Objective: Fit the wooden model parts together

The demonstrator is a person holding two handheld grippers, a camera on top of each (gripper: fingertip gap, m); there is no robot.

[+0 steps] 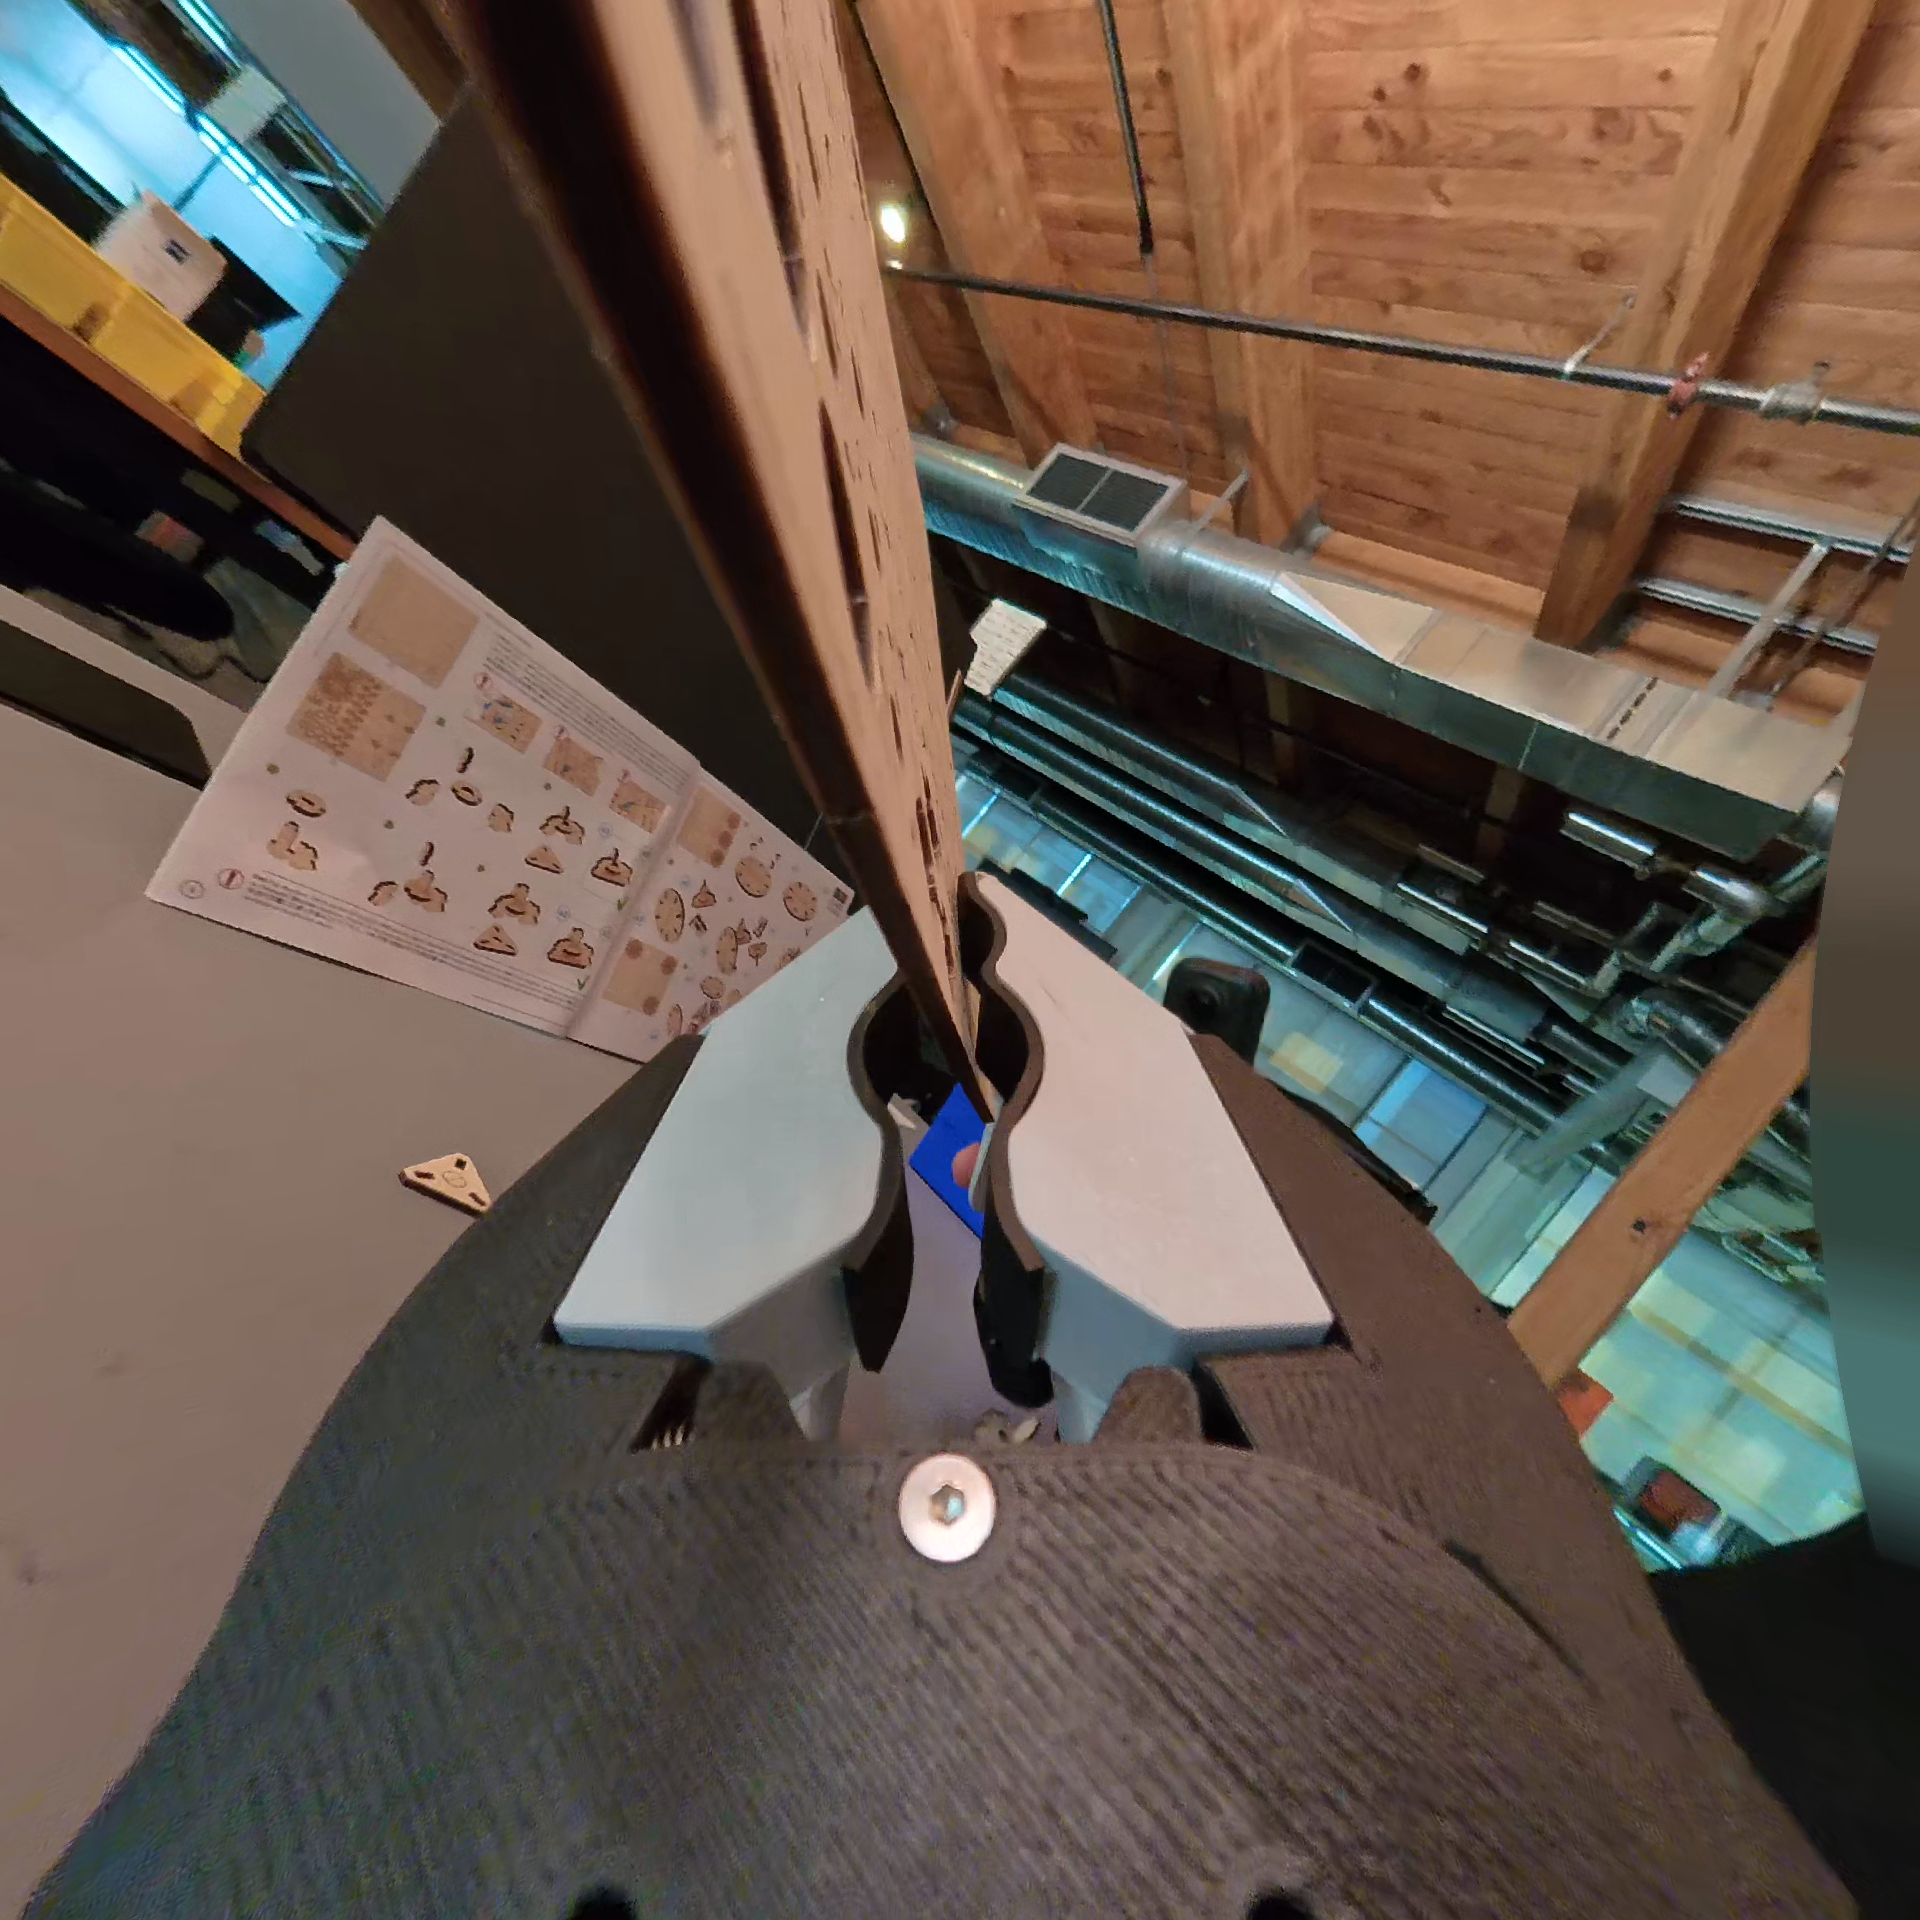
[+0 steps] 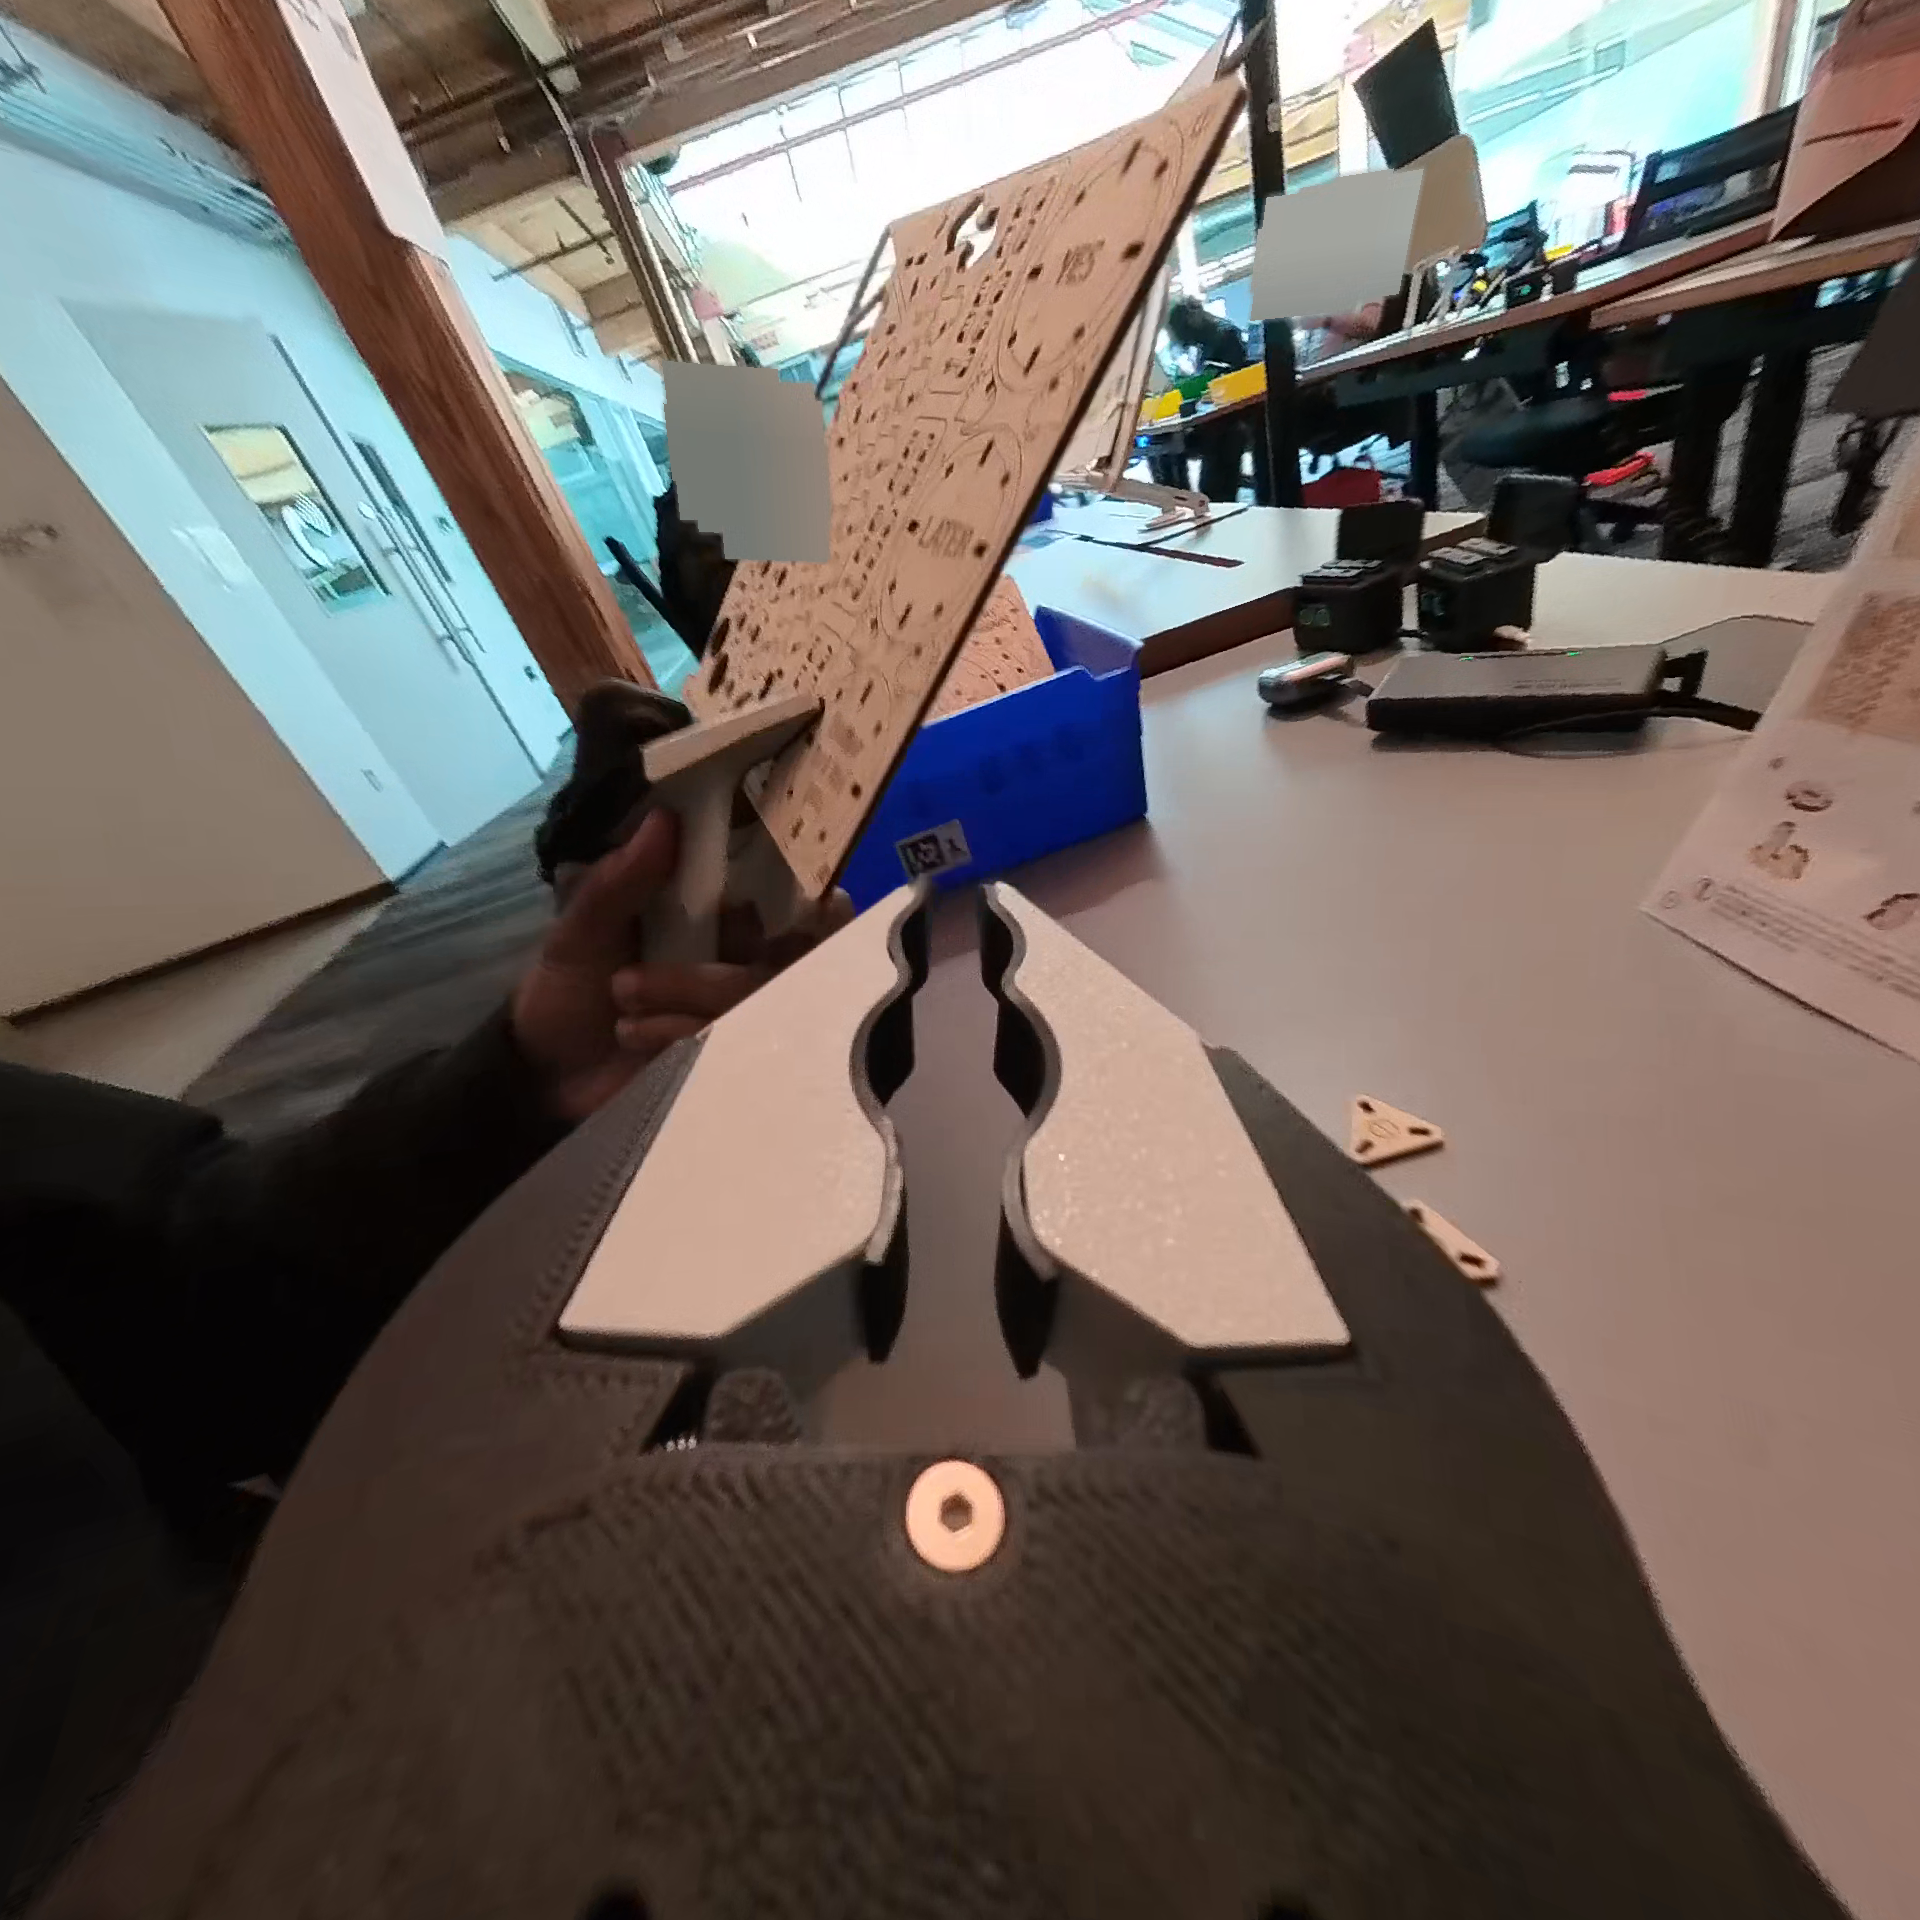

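The left hand-held gripper (image 1: 961, 935) is clamped on a wooden sheet (image 1: 748, 416) rising to the frame's top. The right hand-held gripper (image 2: 951, 899), low centre, stands slightly parted with nothing between its fingers. Beyond it a blue bin (image 2: 1023, 769) sits on the tabletop (image 2: 1403, 883); small triangular pieces (image 2: 1392, 1127), probably wood, lie at right.
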